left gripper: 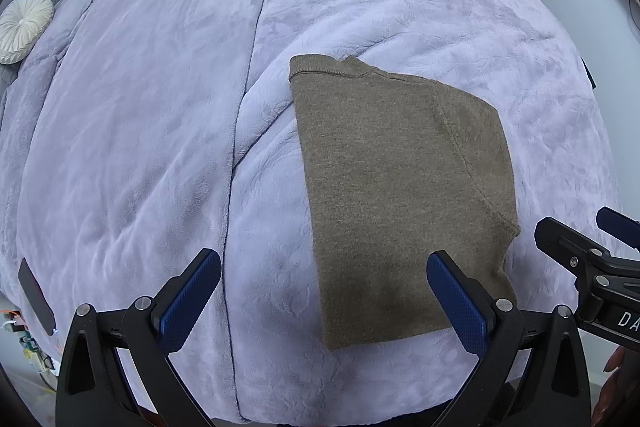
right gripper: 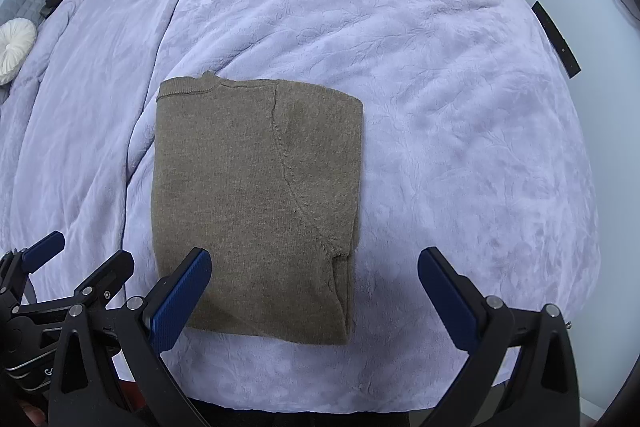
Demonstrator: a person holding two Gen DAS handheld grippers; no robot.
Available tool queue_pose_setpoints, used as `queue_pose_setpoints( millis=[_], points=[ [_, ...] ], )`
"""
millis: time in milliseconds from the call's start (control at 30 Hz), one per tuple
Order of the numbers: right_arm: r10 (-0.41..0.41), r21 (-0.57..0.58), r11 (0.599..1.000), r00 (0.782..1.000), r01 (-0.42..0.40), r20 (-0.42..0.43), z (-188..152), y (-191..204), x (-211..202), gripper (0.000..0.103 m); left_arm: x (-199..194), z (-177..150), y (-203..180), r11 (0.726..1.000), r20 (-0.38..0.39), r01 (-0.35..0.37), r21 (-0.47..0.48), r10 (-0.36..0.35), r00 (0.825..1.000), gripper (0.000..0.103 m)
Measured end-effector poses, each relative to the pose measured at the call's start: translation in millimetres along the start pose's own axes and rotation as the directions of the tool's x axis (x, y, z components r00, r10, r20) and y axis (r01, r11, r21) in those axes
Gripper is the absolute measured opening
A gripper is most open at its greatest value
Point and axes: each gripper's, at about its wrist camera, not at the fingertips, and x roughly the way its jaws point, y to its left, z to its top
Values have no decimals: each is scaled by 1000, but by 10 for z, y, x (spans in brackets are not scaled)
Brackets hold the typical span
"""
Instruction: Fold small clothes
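Olive-brown knit sweater (right gripper: 256, 203) lies folded flat on the lavender bed blanket (right gripper: 440, 107), both my left tool (left gripper: 324, 297) and right tool (right gripper: 314, 293) spread wide, empty.

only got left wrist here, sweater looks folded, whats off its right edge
Observer: The sweater has only bare blanket to its right.
Operator: right gripper open?
Observer: Yes, the right gripper is open and holds nothing; its left finger is over the sweater's near left corner.
Operator: anything on that side of the bed
Observer: A black strip lies at the blanket's right edge.
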Motion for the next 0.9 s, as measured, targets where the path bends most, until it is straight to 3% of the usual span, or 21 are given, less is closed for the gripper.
queue_pose_setpoints(
  millis=[900],
  points=[
    [-5,-17,1000,1000,5,-9,14,4,24,103,40,4,67,999,-4,-20,-32,20,1000,103]
  ],
)
